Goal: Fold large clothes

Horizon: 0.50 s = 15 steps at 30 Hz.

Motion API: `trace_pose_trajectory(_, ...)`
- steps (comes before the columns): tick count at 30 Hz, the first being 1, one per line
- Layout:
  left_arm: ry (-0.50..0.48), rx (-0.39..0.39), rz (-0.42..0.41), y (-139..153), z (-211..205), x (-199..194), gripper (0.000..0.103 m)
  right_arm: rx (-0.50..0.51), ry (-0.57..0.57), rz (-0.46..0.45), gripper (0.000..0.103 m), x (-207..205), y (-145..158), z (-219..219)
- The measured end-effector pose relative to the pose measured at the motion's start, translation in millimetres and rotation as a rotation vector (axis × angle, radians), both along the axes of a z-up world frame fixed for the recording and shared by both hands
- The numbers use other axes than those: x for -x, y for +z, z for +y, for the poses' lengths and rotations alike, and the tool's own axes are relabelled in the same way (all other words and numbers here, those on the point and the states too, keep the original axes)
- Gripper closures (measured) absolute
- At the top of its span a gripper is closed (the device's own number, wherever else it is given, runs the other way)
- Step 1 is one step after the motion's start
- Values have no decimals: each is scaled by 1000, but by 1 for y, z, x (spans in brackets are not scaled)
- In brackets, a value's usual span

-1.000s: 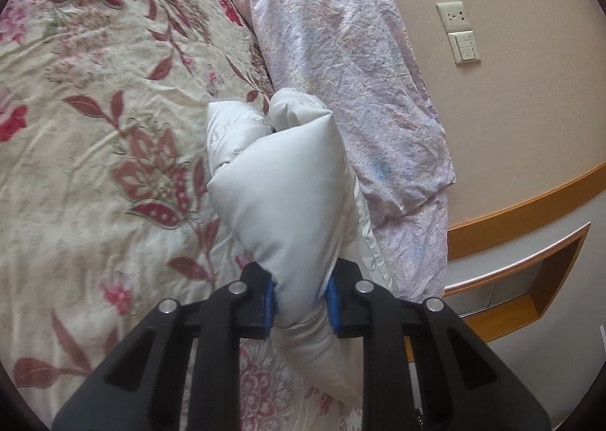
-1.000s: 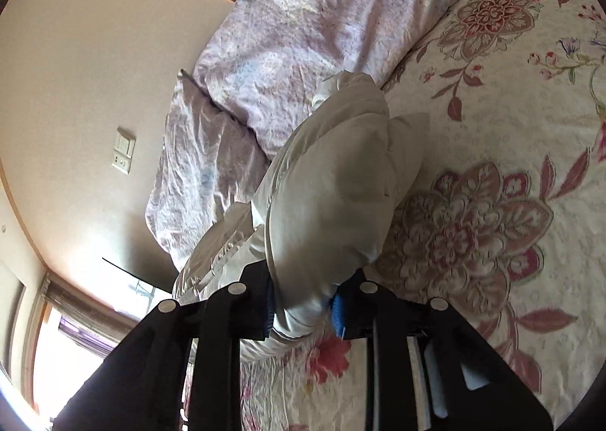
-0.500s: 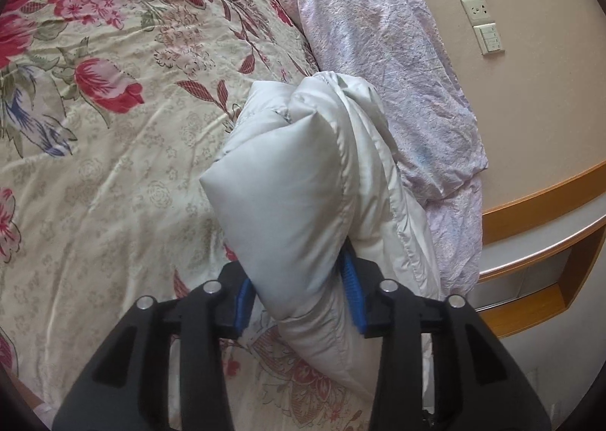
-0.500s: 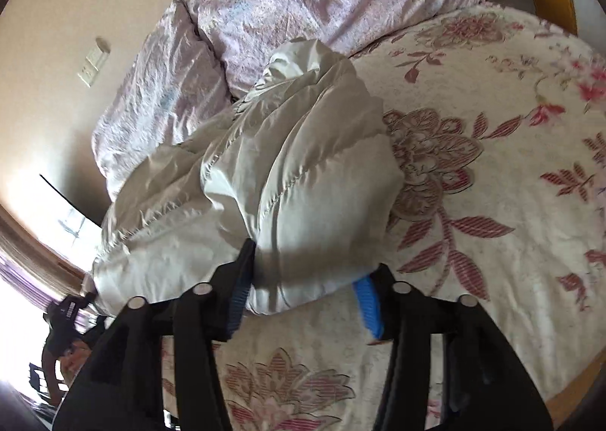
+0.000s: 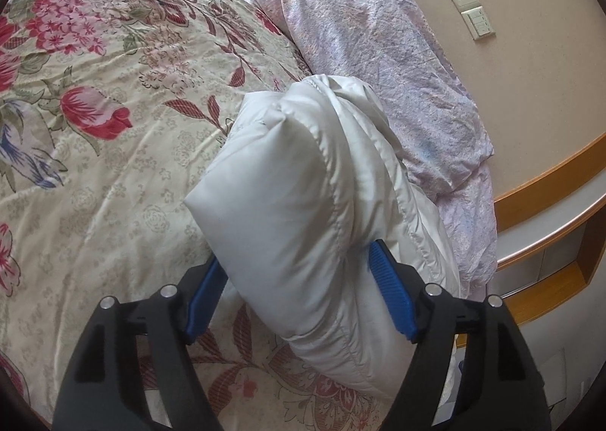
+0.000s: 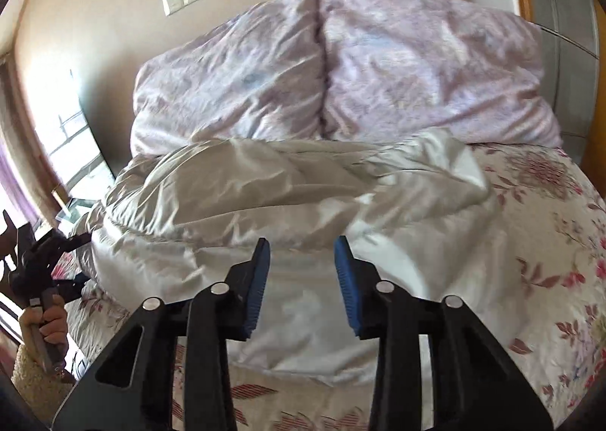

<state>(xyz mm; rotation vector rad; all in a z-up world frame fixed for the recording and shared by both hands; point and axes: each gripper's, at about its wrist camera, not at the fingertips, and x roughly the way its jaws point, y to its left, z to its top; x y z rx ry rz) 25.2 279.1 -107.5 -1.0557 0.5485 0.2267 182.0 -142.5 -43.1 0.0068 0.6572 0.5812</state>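
Observation:
A white puffy jacket [image 5: 303, 211] lies bunched on the floral bed cover [image 5: 113, 166], just in front of the pillows. My left gripper [image 5: 297, 260] straddles a thick fold at one end of it. Its jaws are opening, and the ribbed face of the right blue pad [image 5: 390, 291] stands off the fabric. In the right wrist view the jacket [image 6: 284, 203] stretches across the bed. My right gripper [image 6: 302, 241] hovers over its near edge, jaws closing with nothing between the pads. A hand holds the left gripper [image 6: 57, 260] at the far left of that view.
Two lilac pillows [image 6: 416, 71] lean against the wall behind the jacket. Wall switches [image 5: 469, 10] sit above them, and a wooden headboard ledge [image 5: 549, 173] runs to the right. The floral cover [image 6: 549, 241] spreads out on both sides of the jacket.
My left jaws went from pinching the jacket fold to standing wide around it. My right gripper let go of the jacket, rolled upright and drew back; the jacket now lies flatter on the bed.

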Motion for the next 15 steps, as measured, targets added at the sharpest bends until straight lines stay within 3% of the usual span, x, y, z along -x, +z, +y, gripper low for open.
trace_pose_trajectory(3, -16, -5, 1, 1, -1, -8, 26, 38, 25, -28, 74, -3, 0, 32)
trace_pose_trajectory(7, -20, 11, -8, 0, 1, -18, 26, 61, 25, 46, 75, -20, -15, 52)
trace_pose_trajectory(10, -11, 33, -26, -2, 3, -23, 26, 64, 10, 70, 75, -20, -26, 55)
trace_pose_trajectory(15, 7, 65, -62, 0, 1, -33, 15, 37, -28, 48, 76, -16, -24, 52)
